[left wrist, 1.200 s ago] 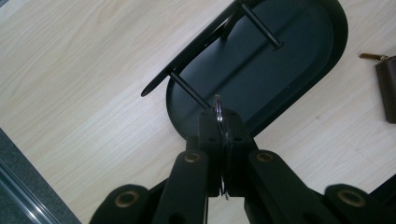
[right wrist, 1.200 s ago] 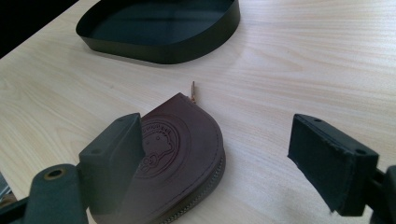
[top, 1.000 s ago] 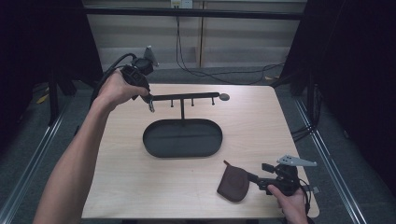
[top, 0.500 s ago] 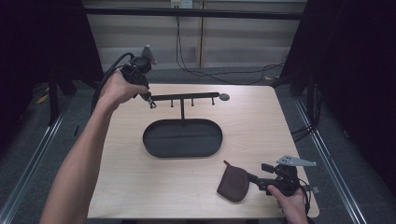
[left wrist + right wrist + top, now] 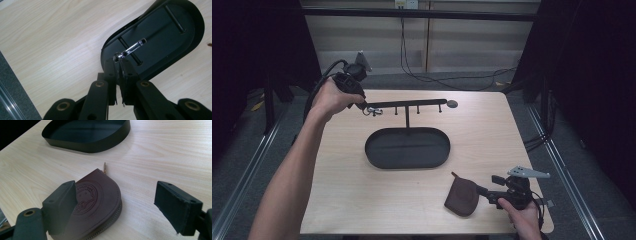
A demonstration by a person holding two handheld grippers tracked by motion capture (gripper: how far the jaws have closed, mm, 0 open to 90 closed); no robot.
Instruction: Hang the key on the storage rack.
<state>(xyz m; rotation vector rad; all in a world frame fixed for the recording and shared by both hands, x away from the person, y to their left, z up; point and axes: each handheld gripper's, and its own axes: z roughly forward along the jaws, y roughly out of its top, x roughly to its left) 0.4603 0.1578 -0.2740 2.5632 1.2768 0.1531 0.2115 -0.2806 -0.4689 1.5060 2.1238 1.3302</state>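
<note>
Silver clip (image 5: pixel 130 48) sits pinched at the tips of my left gripper (image 5: pixel 367 107), whose jaws have just been easing apart, by the rack (image 5: pixel 407 104) end over the tray (image 5: pixel 377 155). My right gripper (image 5: pixel 117 202) gapes wide, empty, around the brown pouch (image 5: pixel 96 202) on the table (image 5: pixel 342 190).

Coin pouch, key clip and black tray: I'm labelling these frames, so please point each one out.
coin pouch (image 5: pixel 95 202): right gripper view, on its embossed brown face.
key clip (image 5: pixel 131 48): left gripper view, on its silver shank.
black tray (image 5: pixel 407 148): high view, on its bare floor.
</note>
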